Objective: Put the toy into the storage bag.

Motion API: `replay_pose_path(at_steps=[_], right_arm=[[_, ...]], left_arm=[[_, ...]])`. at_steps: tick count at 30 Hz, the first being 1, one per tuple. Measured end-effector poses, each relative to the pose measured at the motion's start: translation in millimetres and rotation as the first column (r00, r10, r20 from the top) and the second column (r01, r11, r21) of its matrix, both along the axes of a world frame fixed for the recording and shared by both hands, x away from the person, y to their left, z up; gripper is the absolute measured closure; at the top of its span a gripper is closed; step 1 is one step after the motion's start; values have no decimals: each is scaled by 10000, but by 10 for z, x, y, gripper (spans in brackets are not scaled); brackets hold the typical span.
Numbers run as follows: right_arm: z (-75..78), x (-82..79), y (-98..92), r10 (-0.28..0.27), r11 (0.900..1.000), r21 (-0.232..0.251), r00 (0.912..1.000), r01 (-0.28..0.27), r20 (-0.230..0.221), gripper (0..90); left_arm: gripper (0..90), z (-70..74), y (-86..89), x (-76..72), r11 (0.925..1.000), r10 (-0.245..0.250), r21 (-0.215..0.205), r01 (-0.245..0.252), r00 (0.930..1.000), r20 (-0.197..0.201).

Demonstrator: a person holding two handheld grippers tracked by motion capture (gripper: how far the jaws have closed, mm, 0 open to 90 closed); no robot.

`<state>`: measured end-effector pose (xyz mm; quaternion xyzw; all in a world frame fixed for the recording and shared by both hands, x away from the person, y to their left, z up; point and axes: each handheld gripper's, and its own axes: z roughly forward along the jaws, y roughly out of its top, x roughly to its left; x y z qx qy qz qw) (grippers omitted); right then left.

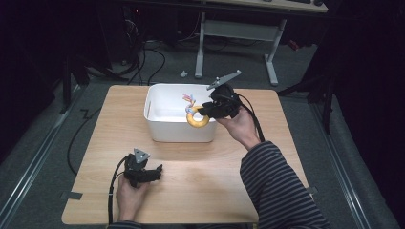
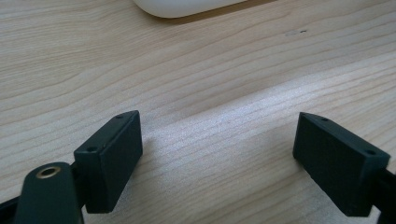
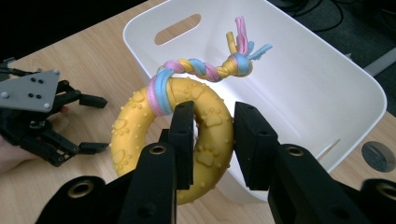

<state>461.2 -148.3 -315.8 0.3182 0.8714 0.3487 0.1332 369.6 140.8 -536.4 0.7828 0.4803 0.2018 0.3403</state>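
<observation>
My left hand-held gripper sits low on the bench, near the front-left corner, with nothing in it. Jaws are wide apart (bare wood grain shows between them in the left gripper view), pointing toward the tub.

Mid-bench: white plastic tub, rectangular, with a handle slot in the far end wall as seen in the right gripper view.

Right side: my right hand-held gripper is clamped on the yellow ring toy. One jaw goes through the ring's hole, the other presses its outer edge. The ring hangs at the tub's near-right corner, over the rim, partly above the inside. Its braided pink, blue and yellow rope tail is tied round the ring's top and sticks out over the tub interior.
</observation>
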Motion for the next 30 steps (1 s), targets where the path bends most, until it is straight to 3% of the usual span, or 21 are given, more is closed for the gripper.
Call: replay_pose_path(at_steps=[17,30], right_arm=[[-119,401,205,-495,9985,-238,9981,487,-355,702],[-297,563,302,-841,9940,-747,9950,800,-543,701]], left_arm=[[159,1,0,-1,10000,9,-6,-9,10000,0],[159,0,0,-1,10000,6,6,-6,10000,12]])
